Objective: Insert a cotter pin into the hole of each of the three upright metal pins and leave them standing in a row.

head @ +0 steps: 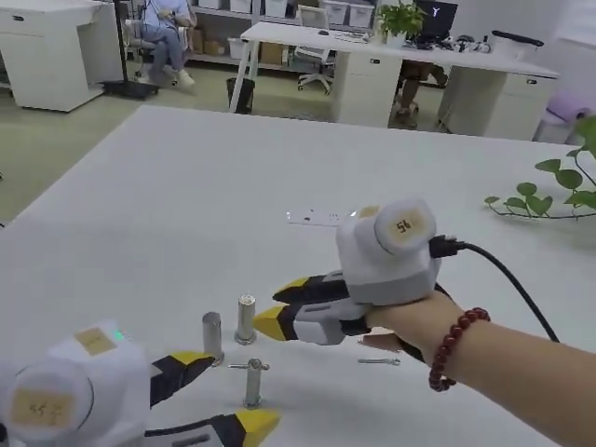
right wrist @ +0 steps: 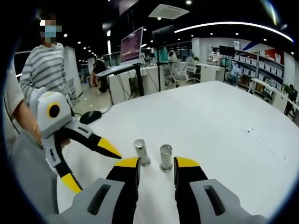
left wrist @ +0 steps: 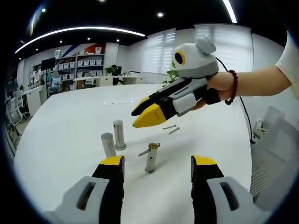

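Three upright metal pins stand on the white table. Two bare pins (head: 212, 333) (head: 246, 318) stand side by side. The third pin (head: 252, 382) stands nearer, with a cotter pin through its top (left wrist: 151, 147). My left gripper (left wrist: 157, 163) is open, its jaws on either side of this third pin and a little short of it. My right gripper (head: 272, 307) is open and holds nothing, with its tips just right of the bare pins (right wrist: 141, 151) (right wrist: 166, 157). Two loose cotter pins (left wrist: 171, 129) lie on the table beyond the right gripper.
A plant (head: 549, 191) leans in at the table's right edge. A small flat white item (head: 317, 218) lies mid-table. Desks, chairs and seated people (head: 168, 37) are behind the table. A person in a striped top (right wrist: 44, 65) stands close by.
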### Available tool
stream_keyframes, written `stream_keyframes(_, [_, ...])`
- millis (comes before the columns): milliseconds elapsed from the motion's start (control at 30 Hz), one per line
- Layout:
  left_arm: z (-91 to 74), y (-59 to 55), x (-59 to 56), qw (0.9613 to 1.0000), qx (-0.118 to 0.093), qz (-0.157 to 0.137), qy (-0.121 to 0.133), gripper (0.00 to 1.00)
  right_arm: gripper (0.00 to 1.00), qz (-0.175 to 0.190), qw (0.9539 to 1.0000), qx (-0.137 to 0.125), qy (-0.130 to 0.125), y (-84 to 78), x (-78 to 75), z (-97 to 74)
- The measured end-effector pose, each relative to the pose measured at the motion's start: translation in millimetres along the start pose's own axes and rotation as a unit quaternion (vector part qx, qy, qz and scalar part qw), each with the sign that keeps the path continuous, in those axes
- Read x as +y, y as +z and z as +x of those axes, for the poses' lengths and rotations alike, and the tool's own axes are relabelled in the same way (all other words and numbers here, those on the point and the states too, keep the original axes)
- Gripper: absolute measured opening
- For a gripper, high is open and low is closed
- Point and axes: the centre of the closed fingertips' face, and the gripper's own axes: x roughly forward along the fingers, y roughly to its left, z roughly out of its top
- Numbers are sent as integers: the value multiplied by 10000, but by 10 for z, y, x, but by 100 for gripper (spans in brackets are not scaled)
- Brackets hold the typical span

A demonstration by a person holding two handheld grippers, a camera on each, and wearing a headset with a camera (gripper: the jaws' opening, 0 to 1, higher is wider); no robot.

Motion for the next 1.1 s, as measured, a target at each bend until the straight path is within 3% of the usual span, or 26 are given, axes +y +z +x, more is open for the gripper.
stream_keyframes(267, [-74,46,-25,9998,-139,-124,-14,63,29,107,9997,-86,-186,-31,-86,210])
stream_keyframes(500, [-113,81,-45,9994,-262,-239,1,68,27,135,9996,-180,-174,-9,-99,328])
stream_keyframes(700, [-142,91,-57,9993,-280,-229,18,72,19,160,9994,-165,-252,-37,-112,379])
stream_keyframes(1100, [-177,104,-34,9996,-247,-137,18,73,14,150,9990,-161,-393,-44,-150,404])
